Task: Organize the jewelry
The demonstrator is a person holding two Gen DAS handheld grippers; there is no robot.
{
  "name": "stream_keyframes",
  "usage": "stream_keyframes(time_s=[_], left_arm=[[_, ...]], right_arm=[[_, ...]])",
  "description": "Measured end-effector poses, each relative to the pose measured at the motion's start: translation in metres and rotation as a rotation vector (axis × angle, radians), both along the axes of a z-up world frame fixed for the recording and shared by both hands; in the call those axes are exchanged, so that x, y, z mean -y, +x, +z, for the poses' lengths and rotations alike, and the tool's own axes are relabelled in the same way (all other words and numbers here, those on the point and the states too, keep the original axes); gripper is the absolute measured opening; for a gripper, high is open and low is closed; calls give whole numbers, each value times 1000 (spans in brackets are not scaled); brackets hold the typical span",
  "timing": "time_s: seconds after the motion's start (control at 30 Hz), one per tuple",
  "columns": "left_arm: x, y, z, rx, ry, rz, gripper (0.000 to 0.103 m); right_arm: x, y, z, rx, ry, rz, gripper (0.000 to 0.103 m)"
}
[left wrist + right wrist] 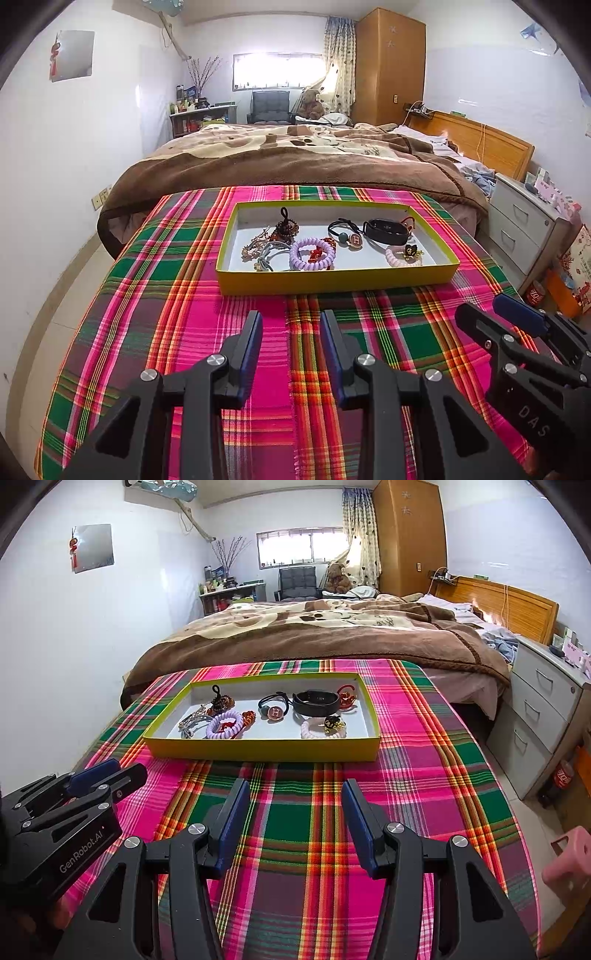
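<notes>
Evidently the plaid cloth [207, 325] serves as a work surface, bearing the yellow tray [332, 278] that corrals the jewelry [314, 254]. Both the left gripper [291, 325] and right gripper [293, 794] hover short of it, jaws parted, empty.

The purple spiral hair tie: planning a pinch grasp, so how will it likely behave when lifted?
The purple spiral hair tie looks like coiled plastic, so probably light and springy, squashing between fingers. A red trinket lies within its ring and may snag or ride along.
</notes>
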State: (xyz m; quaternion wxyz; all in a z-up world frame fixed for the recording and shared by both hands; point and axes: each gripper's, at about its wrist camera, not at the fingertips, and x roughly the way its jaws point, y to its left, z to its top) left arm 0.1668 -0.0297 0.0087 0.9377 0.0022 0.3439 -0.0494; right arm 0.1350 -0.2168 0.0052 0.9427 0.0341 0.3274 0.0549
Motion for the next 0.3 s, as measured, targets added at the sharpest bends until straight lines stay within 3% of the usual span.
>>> stream_keyframes(time_s=[0.3], left_arm=[[0, 0, 0, -1, -11, -13, 32]], right_arm=[[1, 0, 0, 1, 2, -2, 52]])
